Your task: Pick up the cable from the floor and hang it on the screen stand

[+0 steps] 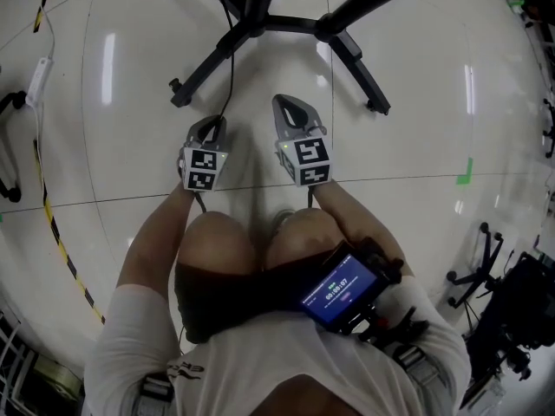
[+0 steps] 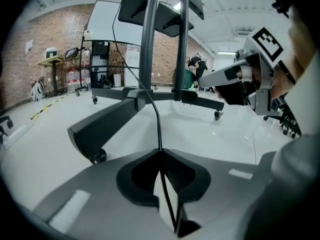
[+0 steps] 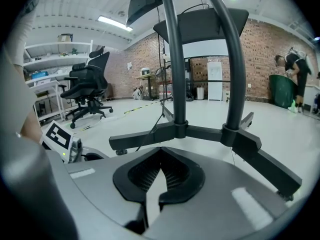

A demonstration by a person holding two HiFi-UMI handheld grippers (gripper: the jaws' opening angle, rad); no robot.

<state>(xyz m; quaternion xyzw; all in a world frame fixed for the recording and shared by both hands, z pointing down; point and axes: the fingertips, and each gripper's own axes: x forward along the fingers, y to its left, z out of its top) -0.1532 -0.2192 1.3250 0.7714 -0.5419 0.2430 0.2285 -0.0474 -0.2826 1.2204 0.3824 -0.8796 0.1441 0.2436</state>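
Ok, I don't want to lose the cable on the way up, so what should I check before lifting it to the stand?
1. left gripper clamped on the cable: ok.
2. right gripper free to help: ok, jaws together, nothing between them.
3. Cable clear of the stand leg: cannot tell, it runs close past it.
4. screen stand upright ahead: ok.
5. Hanging spot chosen: cannot tell, no hook shows.

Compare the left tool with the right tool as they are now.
The left tool is clamped on the black cable; the right tool is closed with nothing between its jaws. In the head view, the right tool reaches nearer the screen stand than the left tool. Both point toward the stand's base.
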